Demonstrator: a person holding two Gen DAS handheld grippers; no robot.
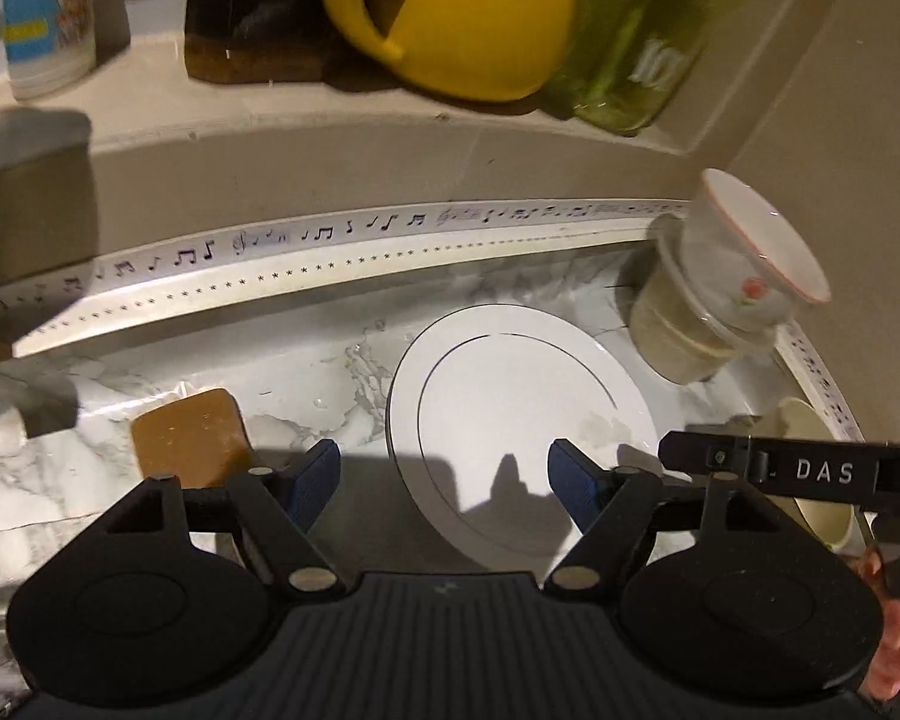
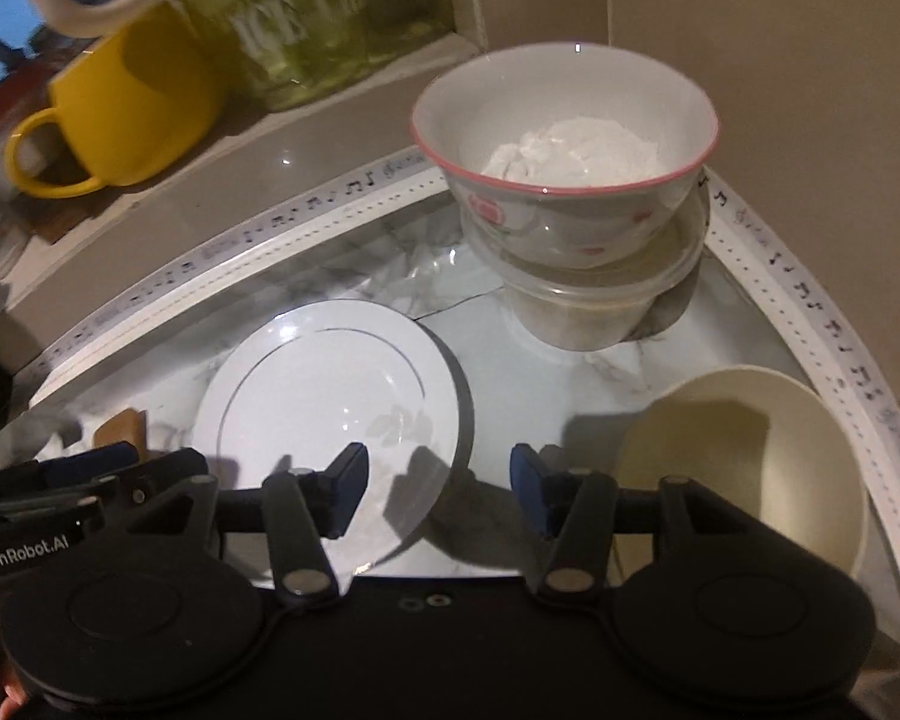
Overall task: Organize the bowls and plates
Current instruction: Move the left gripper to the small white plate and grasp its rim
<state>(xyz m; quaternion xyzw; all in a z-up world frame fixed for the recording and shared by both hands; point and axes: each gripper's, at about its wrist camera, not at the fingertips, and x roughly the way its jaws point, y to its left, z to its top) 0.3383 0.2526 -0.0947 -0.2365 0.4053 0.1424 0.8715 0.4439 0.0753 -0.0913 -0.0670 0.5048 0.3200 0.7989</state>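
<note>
Your left tool hangs released just above the worktop, its blue pads spread with nothing between them — the near rim of the white plate lies under the gap, toward the right pad. Your right tool is likewise spread and holding nothing; through its gap you see bare marble, with the plate beneath its left pad and the cream bowl just beside its right pad.

That plate lies flat on the marble worktop, apart from the other dishes. Behind it and to the right, the pink-rimmed flowered bowl sits nested in a clear plastic tub, something white heaped inside it. From the left view the same bowl and tub stand in the far right corner, and the cream bowl is mostly hidden behind the right tool's black body.

You have a white trim strip printed with music notes bounding the worktop at the back, and it curves round the right side too — the cream bowl sits close against it. Above the back strip a ledge carries a yellow mug and a green bottle. A brown block lies left of the plate; open marble runs between them, and more lies behind the plate toward the strip.
</note>
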